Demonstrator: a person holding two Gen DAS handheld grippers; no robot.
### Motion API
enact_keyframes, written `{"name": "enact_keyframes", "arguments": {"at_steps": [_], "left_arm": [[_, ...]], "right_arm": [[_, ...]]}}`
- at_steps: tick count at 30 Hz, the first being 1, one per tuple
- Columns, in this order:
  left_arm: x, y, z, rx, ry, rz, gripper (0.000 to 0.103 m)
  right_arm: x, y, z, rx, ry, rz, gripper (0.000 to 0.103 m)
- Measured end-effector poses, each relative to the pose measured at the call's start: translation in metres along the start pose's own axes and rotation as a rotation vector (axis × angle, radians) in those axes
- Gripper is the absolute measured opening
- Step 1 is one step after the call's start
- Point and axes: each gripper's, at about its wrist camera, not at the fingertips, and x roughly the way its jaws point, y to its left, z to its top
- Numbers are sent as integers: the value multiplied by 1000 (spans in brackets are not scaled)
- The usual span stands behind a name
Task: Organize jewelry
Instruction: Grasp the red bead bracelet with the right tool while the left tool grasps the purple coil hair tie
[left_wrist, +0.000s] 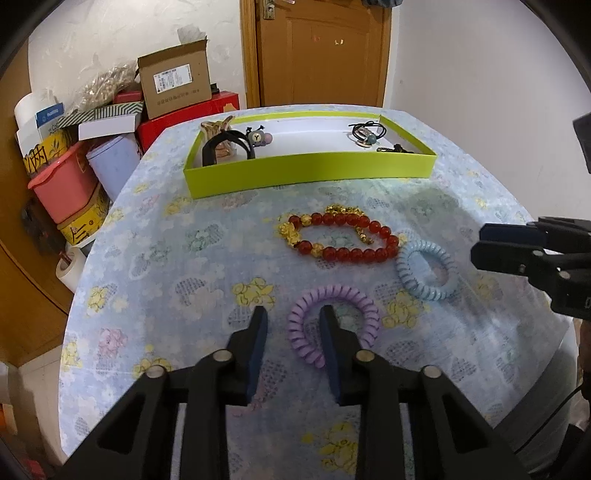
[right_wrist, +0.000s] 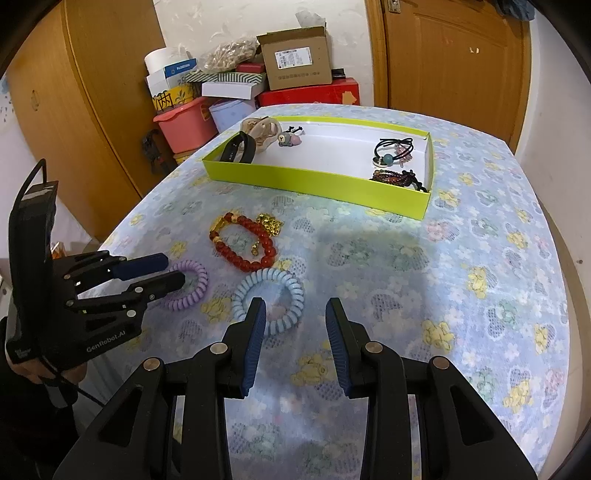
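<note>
- Left gripper (left_wrist: 293, 314), nearest in the left wrist view: jaws part-open and astride the left rim of the purple spiral plastic hair tie (left_wrist: 334, 325). One finger is outside the ring, the other inside. Pads not visibly pressing the coil, so no grip yet.
- Step in hand, as I judge it: picking up the purple tie. Next move calls for closing on the coil rim, lifting, and carrying toward 12 o'clock to the tray.
- Right gripper (right_wrist: 295, 314): jaws apart, nothing between them, hovering over the flowered light-blue tablecloth (right_wrist: 461, 258). Its left finger sits just beside the light-blue spiral hair tie (right_wrist: 269, 301).
- The blue tie lies at about 2 o'clock from the purple one, apart from it.
- Red bead bracelet with gold charms (left_wrist: 341, 236) lies further out, toward 12 o'clock, touching or nearly touching the blue tie; cannot tell which.
- Shallow lime-green cardboard tray with white floor (left_wrist: 310, 173) sits farthest, at 12 o'clock.
- Tray left end: black band (right_wrist: 240, 149), beige claw clip (right_wrist: 262, 131), small cartoon-charm hair tie (right_wrist: 290, 138).
- Tray right end: black elastic with teal bead (right_wrist: 389, 151), dark bead bracelets (right_wrist: 393, 177). Middle of tray bare.
- Three items remain on the cloth, so the job looks partway done.
</note>
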Motion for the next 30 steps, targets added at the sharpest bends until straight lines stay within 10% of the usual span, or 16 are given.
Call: {"name": "enact_keyframes", "arguments": {"at_steps": [14,30], "left_arm": [[-3,15,-2,-58,-24,-14,9],[0,38,0,-120,-28,-25,9]], "right_arm": [[25,13,24,-65,5,15,35],[78,37,45,-236,70,-5,12]]}}
